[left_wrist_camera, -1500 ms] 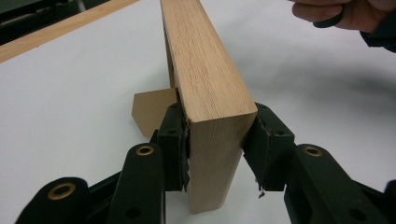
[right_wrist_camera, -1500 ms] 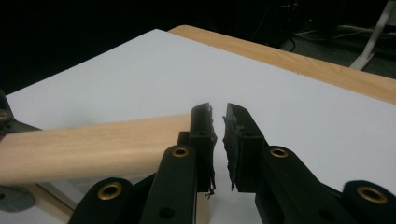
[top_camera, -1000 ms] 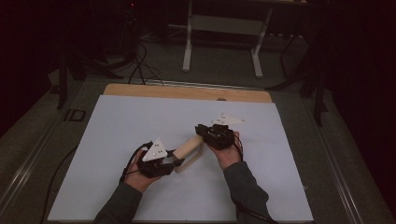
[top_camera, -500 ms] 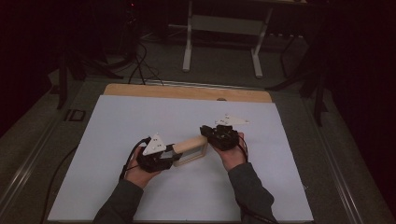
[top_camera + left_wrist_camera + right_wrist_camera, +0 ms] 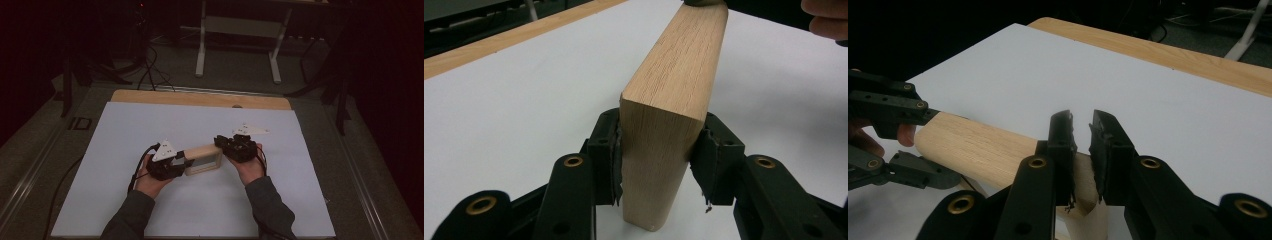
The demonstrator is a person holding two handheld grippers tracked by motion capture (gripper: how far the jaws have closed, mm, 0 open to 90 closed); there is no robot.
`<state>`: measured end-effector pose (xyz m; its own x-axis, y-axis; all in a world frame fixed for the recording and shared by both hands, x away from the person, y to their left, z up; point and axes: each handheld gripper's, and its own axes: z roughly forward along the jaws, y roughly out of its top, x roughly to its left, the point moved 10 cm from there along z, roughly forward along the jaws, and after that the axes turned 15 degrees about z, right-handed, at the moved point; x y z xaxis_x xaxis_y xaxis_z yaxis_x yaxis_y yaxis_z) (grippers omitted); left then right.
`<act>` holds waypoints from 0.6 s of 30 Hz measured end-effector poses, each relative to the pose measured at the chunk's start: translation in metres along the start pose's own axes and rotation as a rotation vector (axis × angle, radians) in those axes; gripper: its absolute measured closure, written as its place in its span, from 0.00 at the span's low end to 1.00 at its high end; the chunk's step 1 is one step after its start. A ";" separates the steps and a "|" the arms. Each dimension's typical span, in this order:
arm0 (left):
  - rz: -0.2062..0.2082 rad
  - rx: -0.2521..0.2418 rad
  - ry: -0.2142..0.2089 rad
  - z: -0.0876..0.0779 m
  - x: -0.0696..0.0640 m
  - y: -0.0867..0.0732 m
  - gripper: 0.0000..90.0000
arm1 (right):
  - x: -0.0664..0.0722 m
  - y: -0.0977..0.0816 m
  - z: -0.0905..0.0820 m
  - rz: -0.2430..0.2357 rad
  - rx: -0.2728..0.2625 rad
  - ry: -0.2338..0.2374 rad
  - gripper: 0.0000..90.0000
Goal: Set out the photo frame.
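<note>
Two grippers meet at lower centre of the high view, where your sleeved forearms rise from the bottom edge. Your left gripper (image 5: 181, 164) clamps one end of the wooden frame (image 5: 203, 159); in the left gripper view its pads (image 5: 610, 150) press both faces of the frame's wooden edge (image 5: 674, 90). Your right gripper (image 5: 221, 145) stands at the frame's other end; in the right gripper view its jaws are narrow, closed over the frame's thin wooden side (image 5: 1083, 185). The frame sits between your hands on the white board (image 5: 150, 125). Beyond, a wooden strip (image 5: 200, 99) borders the board's far side, with a white stand (image 5: 239, 25) at upper centre.
</note>
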<state>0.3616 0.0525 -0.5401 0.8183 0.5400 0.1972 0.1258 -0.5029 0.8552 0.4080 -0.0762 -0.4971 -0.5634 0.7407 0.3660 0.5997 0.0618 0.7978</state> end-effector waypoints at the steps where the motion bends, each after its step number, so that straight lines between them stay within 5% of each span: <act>1: -0.004 -0.002 -0.002 0.000 0.000 0.000 0.65 | 0.000 0.000 0.000 0.001 0.003 0.002 0.89; 12: -0.018 -0.011 -0.009 0.003 0.006 -0.002 0.65 | 0.000 -0.001 -0.003 0.011 0.016 0.015 0.90; 18: -0.018 -0.011 -0.010 0.003 0.006 -0.002 0.65 | 0.003 -0.004 -0.006 -0.021 -0.007 0.080 0.66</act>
<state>0.3681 0.0550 -0.5418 0.8217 0.5417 0.1773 0.1340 -0.4859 0.8637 0.4007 -0.0786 -0.4964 -0.6197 0.6831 0.3864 0.5833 0.0715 0.8091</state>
